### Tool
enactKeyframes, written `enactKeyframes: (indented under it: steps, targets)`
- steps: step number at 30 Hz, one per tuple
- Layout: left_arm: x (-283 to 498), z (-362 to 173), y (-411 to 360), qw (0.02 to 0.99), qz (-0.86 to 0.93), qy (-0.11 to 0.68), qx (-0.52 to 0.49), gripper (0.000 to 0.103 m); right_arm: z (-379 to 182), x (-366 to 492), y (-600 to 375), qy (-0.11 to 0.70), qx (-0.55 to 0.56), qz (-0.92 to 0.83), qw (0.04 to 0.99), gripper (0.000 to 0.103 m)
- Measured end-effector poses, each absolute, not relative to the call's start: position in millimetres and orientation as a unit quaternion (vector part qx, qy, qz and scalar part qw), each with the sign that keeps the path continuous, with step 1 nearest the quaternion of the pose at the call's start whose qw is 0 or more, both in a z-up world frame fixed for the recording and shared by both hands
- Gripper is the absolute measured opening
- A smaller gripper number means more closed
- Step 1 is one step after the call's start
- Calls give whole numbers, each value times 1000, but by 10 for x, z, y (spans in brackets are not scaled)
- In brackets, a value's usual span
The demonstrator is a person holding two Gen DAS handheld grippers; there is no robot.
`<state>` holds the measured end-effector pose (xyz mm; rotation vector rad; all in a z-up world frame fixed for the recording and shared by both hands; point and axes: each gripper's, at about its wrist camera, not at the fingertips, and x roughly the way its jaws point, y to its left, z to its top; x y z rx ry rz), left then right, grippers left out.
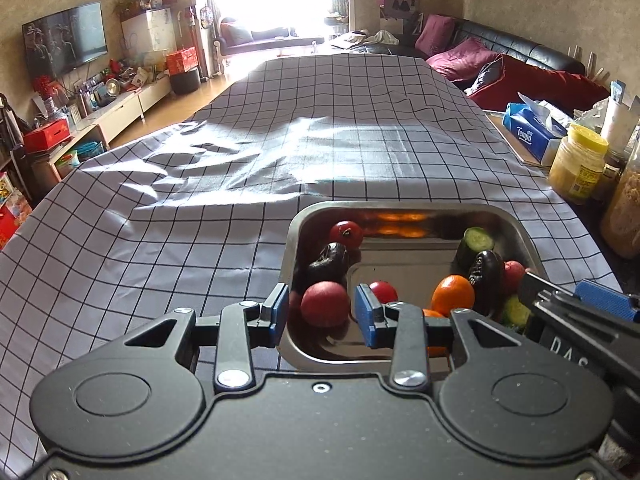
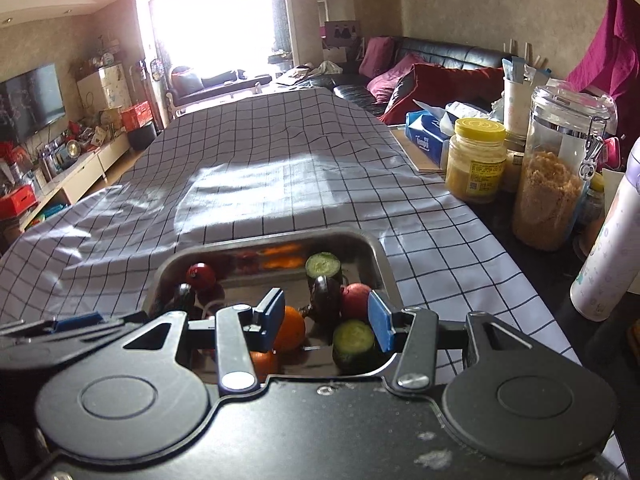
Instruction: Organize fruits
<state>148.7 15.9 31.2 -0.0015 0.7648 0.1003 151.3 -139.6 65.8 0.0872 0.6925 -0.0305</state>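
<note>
— Starting at the left: anything gripped in the left claw (image 1: 323, 310)?
— Nothing seen pressed. Open a little, blue pads either side of a round red fruit (image 1: 324, 304) lying in the near left corner of the metal tray (image 1: 516, 232).
— And further along the tray?
— Behind that fruit, a dark eggplant (image 1: 328, 260), then a cherry tomato (image 1: 346, 234) by the far wall. Toward the middle, a second small tomato (image 1: 383, 291). Right of it, an orange (image 1: 452, 294), just beside a second eggplant (image 1: 486, 272), with a cucumber piece (image 1: 478, 240) behind.
— Right claw (image 2: 326, 318)?
— Open wider, hanging over the tray's near right part, gripping nothing. Below and between the pads, the orange and a second cucumber piece (image 2: 354, 344).
— Around the tray?
— Checked cloth (image 1: 200, 200) spread over the counter. At the far right, off the cloth, a tissue pack (image 2: 426, 136), a yellow-lidded jar (image 2: 476, 164) and a clip-top glass jar (image 2: 556, 184) of brown crumbs.
</note>
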Motion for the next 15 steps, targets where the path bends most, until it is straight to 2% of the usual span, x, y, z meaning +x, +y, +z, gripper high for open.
enactKeyframes:
  steps: [15]
  targets:
    - [1394,87,146,923,37,382,-2,46,434,1362,-1415,354,45,0,934,49]
